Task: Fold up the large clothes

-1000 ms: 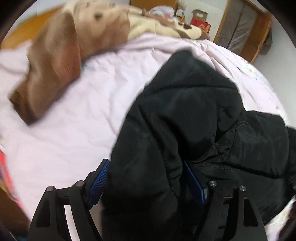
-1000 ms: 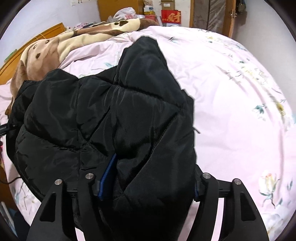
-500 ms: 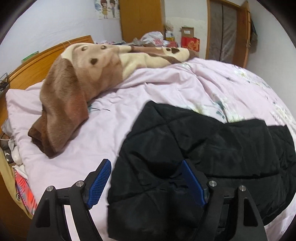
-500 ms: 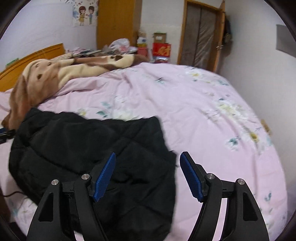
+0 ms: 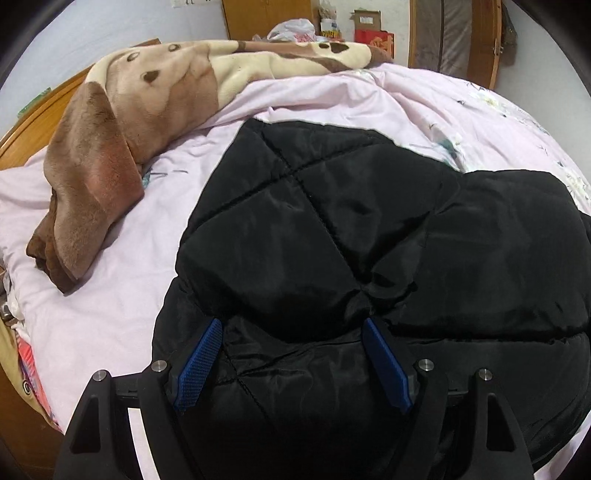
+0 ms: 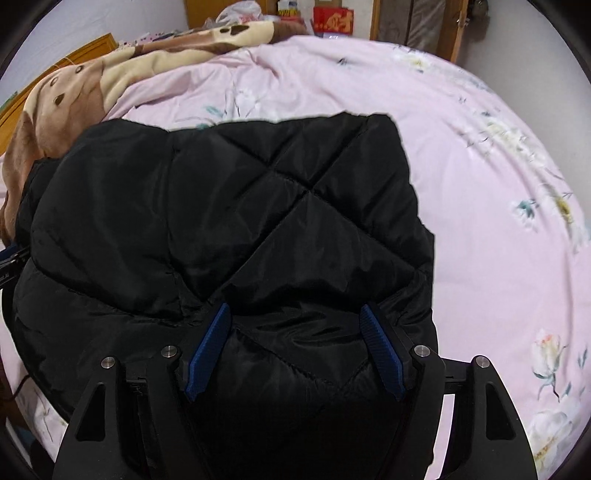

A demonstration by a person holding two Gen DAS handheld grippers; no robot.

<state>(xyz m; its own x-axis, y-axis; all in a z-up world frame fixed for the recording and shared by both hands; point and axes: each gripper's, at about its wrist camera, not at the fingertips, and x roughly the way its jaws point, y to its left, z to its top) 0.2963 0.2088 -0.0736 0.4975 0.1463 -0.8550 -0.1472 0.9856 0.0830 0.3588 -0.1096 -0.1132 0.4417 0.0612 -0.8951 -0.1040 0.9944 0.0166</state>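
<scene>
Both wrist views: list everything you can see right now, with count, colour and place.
Quilted jacket: one, black, spread on the bed under both tools.
Duvet: one, pale pink with flowers, covering the bed.
Plush blanket: one, brown and cream, bunched along the far left by the headboard.
Headboard: one, orange wood, left edge.
Red box: one, against the far wall.
Plastic bag: one, whitish, beyond the blanket.
Doors: wood-framed, far right.
Left tool: blue pads wide apart, jacket fabric between them.
Right tool: the same.

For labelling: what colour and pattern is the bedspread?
Pale pink bedspread with scattered flowers, clearest in the right wrist view.
</scene>
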